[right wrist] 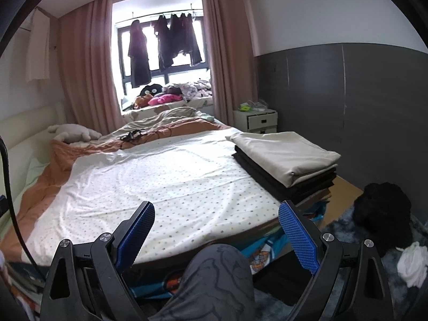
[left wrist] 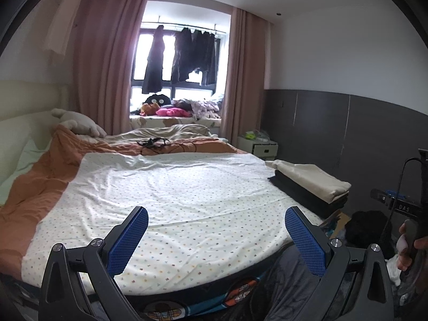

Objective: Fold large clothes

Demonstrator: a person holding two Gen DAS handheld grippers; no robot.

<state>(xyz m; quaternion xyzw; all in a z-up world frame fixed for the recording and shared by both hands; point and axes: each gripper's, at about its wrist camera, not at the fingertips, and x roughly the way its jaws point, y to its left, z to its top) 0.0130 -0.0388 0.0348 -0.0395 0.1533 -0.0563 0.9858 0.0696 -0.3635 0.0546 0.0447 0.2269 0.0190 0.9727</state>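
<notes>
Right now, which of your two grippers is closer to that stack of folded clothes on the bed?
Right. The right gripper hangs open at the bed's foot, with the folded stack just ahead to its right. The left gripper, also open, sits further left, the stack further off.

Only 1 text can be read: white letters "DAS" on the black gripper body (left wrist: 405, 207) at the right edge of the left wrist view; nothing else legible.

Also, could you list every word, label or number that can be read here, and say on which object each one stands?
"DAS": white letters on the black device at the right edge of the left wrist view.
Round cartoon prints on the blue bedding below the dotted sheet: no text legible.
Nothing else in either view carries readable text.
</notes>
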